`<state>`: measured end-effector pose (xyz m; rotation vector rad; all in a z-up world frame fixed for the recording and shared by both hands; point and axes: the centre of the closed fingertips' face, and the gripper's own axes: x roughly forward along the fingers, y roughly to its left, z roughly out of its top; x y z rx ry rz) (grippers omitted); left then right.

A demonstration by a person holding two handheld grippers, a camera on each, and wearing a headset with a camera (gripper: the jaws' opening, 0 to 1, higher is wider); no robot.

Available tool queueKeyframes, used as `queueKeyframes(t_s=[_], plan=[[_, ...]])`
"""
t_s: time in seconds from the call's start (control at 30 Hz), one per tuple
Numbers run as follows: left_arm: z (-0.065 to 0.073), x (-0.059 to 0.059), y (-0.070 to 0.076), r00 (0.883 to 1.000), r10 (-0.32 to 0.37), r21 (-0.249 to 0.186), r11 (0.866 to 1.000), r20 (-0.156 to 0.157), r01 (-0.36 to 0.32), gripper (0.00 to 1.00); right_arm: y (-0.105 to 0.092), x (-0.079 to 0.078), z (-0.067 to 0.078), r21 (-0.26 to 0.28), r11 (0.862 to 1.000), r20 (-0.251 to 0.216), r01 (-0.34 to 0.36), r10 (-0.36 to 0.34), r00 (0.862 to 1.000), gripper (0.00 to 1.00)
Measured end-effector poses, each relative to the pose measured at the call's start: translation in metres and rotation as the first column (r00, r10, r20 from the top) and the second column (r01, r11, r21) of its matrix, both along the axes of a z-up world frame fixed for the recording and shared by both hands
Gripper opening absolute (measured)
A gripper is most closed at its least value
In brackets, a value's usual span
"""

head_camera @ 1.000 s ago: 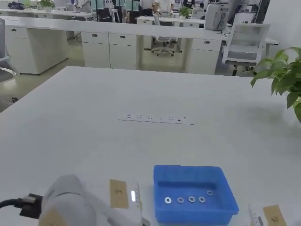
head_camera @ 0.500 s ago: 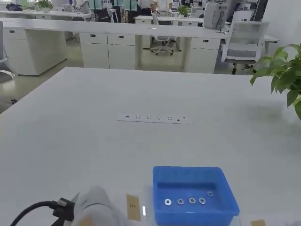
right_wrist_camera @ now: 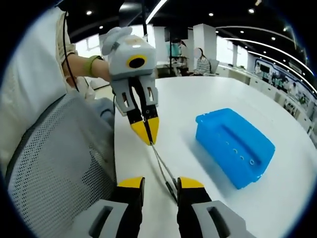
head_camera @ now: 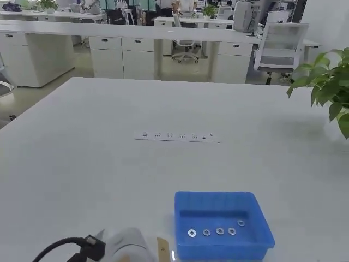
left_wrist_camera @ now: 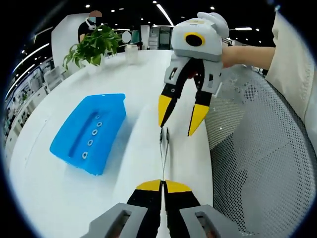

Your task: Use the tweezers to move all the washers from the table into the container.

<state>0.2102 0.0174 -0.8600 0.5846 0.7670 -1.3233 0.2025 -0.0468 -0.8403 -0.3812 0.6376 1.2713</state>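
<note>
The blue container [head_camera: 222, 205] stands near the table's front edge with several washers [head_camera: 212, 232] in a row on its floor. In the left gripper view my left gripper [left_wrist_camera: 162, 185] is shut on the thin metal tweezers [left_wrist_camera: 163, 148], which point straight ahead low over the table. My right gripper [left_wrist_camera: 179, 115] faces it with its jaws open on either side of the tweezers' far end. In the right gripper view my right gripper [right_wrist_camera: 161, 182] has the tweezers [right_wrist_camera: 163, 171] between its open jaws. The container [left_wrist_camera: 89, 130] lies off to the side.
A white housing with a black cable [head_camera: 122, 248] pokes in at the lower left of the head view. A power strip [head_camera: 177, 136] is set flush in the table. A plant [head_camera: 327, 87] stands at the right. A mesh chair [left_wrist_camera: 257, 148] sits by the table edge.
The white gripper housing at the lower left has sunk toward the bottom edge and slid right. The other gripper's labelled part at the lower right has left the head view.
</note>
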Motion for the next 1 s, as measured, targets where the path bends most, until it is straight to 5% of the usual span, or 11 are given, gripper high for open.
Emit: queueKeyframes(t_s=[0.1,0.2,0.4,0.57,1.0], plan=[[-0.005,-0.001,0.001,1.0,-0.025,0.043,0.999,0.004,0.025,0.0,-0.015,0.001,0.005,-0.002,0.996,-0.015,0.089,-0.089,0.996,0.28],[-0.008,-0.001,0.001,0.999,-0.031,0.068,0.997,0.013,0.03,0.0,-0.032,0.0,0.017,0.01,0.985,0.02,0.174,-0.174,0.985,0.29],[-0.012,-0.002,0.001,0.999,-0.041,0.1,0.994,0.007,0.04,0.0,-0.064,-0.004,0.026,0.005,0.964,0.031,0.265,-0.265,0.964,0.31],[-0.016,-0.001,0.002,0.997,-0.067,0.15,0.987,0.026,0.063,0.0,-0.082,0.005,0.047,0.06,0.931,0.097,0.359,-0.364,0.926,0.3],[-0.023,-0.011,0.005,0.997,-0.072,0.248,0.966,-0.004,0.071,0.0,-0.094,0.004,0.073,0.106,0.893,0.151,0.438,-0.45,0.88,0.35]])
